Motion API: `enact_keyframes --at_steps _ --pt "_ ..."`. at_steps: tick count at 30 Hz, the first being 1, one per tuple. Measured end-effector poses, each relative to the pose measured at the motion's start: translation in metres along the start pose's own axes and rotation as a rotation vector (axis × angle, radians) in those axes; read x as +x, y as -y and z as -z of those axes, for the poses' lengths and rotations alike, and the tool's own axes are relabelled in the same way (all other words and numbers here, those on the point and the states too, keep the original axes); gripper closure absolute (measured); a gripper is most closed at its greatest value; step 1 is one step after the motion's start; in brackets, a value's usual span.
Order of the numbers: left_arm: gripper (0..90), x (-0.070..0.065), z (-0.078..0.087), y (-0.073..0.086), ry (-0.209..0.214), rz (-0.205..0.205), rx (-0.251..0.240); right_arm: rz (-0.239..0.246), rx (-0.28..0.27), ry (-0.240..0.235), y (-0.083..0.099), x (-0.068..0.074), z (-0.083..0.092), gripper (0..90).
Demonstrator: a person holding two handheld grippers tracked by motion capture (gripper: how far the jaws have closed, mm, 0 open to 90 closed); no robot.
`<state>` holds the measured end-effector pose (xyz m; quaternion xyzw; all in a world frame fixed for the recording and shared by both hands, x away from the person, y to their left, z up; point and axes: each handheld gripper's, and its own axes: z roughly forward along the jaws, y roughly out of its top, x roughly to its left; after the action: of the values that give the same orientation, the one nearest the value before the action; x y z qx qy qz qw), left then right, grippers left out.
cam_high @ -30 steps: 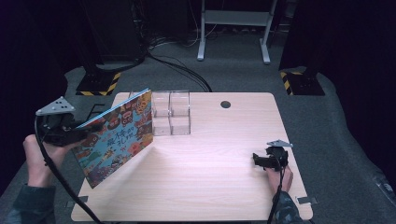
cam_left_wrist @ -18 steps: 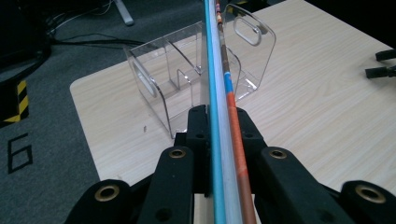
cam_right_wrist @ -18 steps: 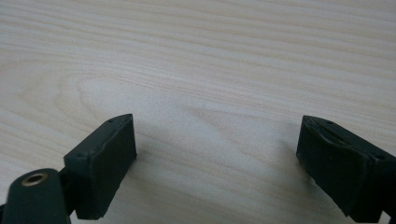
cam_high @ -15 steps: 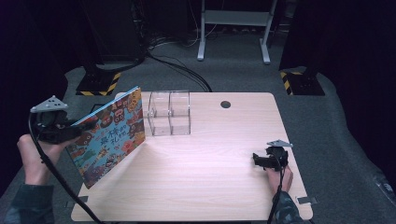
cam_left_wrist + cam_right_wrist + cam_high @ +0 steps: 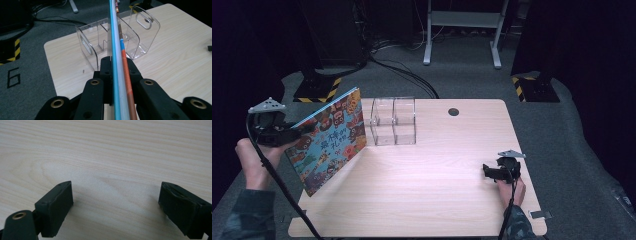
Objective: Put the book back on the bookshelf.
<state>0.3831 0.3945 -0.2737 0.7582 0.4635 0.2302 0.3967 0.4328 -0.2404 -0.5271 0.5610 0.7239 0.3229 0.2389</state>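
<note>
Left hand-held gripper point(image 5: 294, 134) is clamped tight on the picture book point(image 5: 329, 140), edge-on and raised off the desk point(image 5: 452, 200). Clear file holder point(image 5: 393, 121) sits straight ahead beyond the book. Right hand-held gripper point(image 5: 116, 205) rests wide open, empty, well apart.

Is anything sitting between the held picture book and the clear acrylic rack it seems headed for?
Nothing visible does. The left gripper is shut on the picture book, held edge-on just short of the clear rack. The rack's slots look empty, and the table between them is bare.
</note>
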Motion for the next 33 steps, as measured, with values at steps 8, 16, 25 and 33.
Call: enact_keyframes --at_steps 8,16,25,33 --pt "80.9 -0.001 -0.009 -0.005 -0.015 0.017 -0.021 0.000 -0.001 0.000 0.000 0.000 0.000 11.6" --pt "80.9 0.001 -0.017 -0.009 -0.037 0.051 -0.052 0.001 0.000 -0.001 0.000 0.000 0.000 11.6" --pt "80.8 0.001 -0.030 -0.014 -0.042 0.071 -0.066 0.000 -0.001 0.000 0.000 0.000 0.000 11.7" --pt "80.8 -0.001 -0.042 -0.019 -0.059 0.082 -0.083 0.001 -0.001 -0.001 0.000 0.000 0.000 11.9"
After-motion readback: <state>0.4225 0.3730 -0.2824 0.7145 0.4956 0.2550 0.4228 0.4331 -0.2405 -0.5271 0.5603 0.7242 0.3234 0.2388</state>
